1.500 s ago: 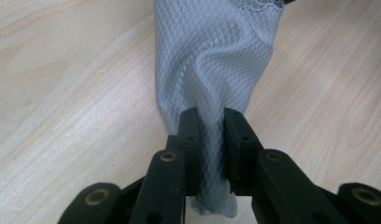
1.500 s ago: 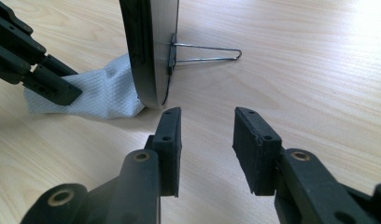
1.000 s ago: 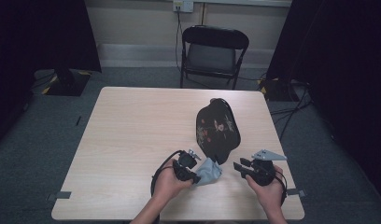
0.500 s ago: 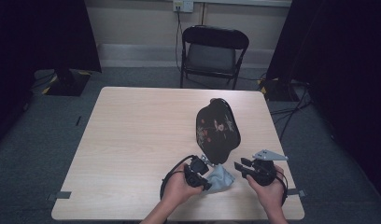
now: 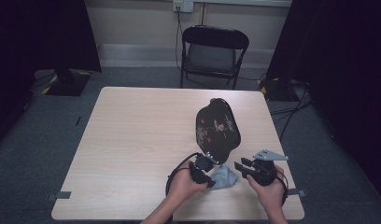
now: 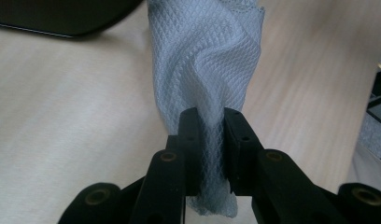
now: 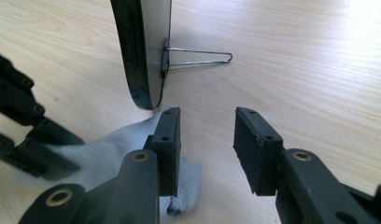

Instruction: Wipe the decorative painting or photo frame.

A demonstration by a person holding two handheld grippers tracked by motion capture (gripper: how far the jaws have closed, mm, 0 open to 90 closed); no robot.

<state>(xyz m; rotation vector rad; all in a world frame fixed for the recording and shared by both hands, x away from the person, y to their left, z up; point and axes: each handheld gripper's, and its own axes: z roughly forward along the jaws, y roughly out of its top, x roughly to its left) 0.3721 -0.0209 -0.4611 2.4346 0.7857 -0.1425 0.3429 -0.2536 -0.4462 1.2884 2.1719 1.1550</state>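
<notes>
Up close, the left gripper (image 6: 208, 140) has its two black jaws pinched tight on a bunched fold of pale blue-grey cloth (image 6: 205, 60), whose waffle weave rises from between the pads. From above, that cloth (image 5: 222, 176) lies crumpled on the wooden table (image 5: 132, 140) just in front of a dark, oval plaque (image 5: 217, 126), painted with small flowers, which stands propped up on the tabletop. The cloth's edge reaches almost to the plaque's foot, probably so it can be brought up to wipe the glossy face.

The right gripper (image 7: 207, 140) holds nothing; its jaws stand partly apart with bare table between them. It hovers just right of the cloth and near the plaque's lower edge (image 7: 144, 56), seemingly waiting to steady the plaque or take a second corner of the cloth. From this side a thin wire stand (image 7: 198, 57) juts from the plaque's back, which is what keeps it upright.

Beyond the plaque, past the table's far edge, stands a black folding chair (image 5: 212, 53).
</notes>
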